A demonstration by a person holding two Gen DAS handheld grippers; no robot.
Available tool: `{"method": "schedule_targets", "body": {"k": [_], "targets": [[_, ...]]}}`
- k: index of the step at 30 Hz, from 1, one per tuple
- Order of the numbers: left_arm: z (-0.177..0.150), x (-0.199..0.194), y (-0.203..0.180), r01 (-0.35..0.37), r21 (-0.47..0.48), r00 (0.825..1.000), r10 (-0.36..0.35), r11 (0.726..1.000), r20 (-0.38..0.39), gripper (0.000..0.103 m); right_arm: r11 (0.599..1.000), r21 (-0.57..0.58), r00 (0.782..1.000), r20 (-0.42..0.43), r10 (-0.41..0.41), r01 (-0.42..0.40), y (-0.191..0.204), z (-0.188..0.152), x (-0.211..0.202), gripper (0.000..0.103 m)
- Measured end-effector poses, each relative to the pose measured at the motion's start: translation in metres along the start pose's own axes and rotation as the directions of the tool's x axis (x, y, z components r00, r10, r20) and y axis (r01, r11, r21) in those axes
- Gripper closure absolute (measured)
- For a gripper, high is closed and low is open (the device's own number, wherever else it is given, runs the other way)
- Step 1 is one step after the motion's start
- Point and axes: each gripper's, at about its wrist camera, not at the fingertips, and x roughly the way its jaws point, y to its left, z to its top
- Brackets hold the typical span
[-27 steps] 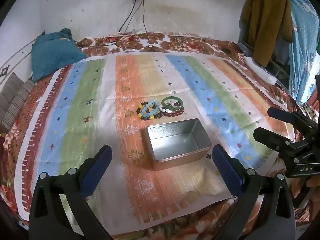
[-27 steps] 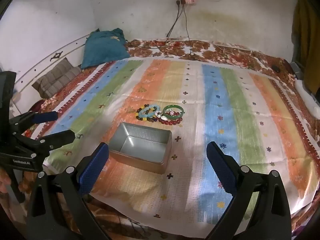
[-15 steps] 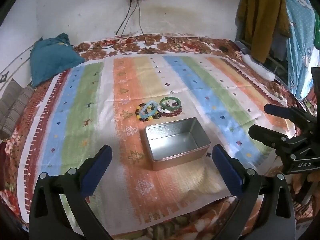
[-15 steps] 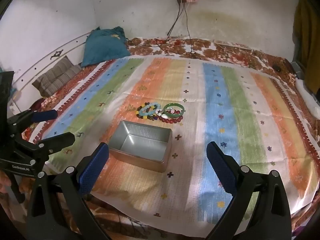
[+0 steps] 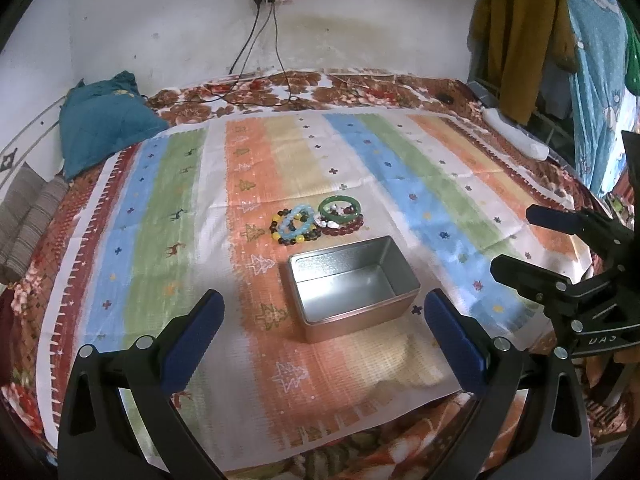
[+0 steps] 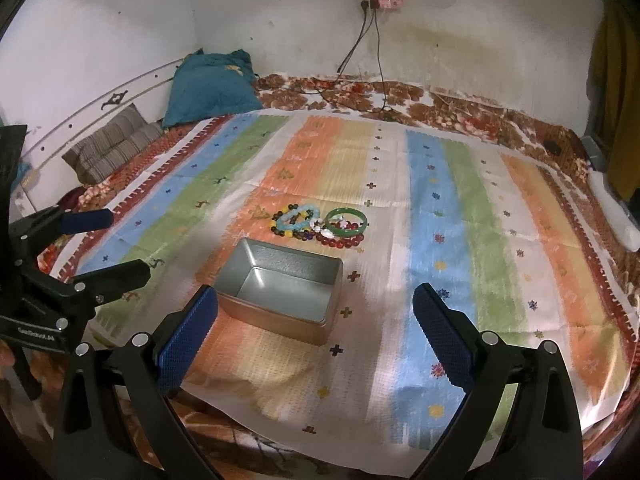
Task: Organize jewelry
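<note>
An empty silver metal tin [image 5: 352, 286] sits open on the striped cloth; it also shows in the right wrist view [image 6: 282, 290]. Just behind it lies a cluster of bracelets: a green bangle [image 5: 340, 205] [image 6: 346, 220], a light blue bead bracelet [image 5: 296, 222] [image 6: 298, 216], a dark and yellow bead bracelet [image 5: 280, 232] and a dark red bead bracelet [image 5: 346, 229] [image 6: 342, 240]. My left gripper [image 5: 322, 334] is open and empty, near the tin's front. My right gripper [image 6: 316, 326] is open and empty, also in front of the tin; it shows from the side in the left wrist view [image 5: 520, 240].
The striped cloth [image 5: 180, 208] covers a floral bed. A teal pillow [image 5: 104, 120] and a striped cushion [image 6: 112, 144] lie at the far left. Cables [image 5: 276, 60] hang from a wall socket onto the bed. Clothes [image 5: 520, 32] hang at the right.
Both grippers have tilted and drawn slightly nearer the tin; the scene has shifted down in both views. Nothing on the cloth has moved. Both grippers stay open.
</note>
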Motion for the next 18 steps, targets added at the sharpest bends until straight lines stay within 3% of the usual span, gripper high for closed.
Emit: {"method": "schedule_targets", "body": {"k": [18], "targets": [[-0.0007, 0.0024, 0.0076, 0.009, -0.024, 1.000, -0.009, 1.000, -0.024, 0.005, 0.999, 0.012, 0.998, -0.022, 0.051, -0.050, -0.0001, 0.0003, 0.0040, 0.004]]}}
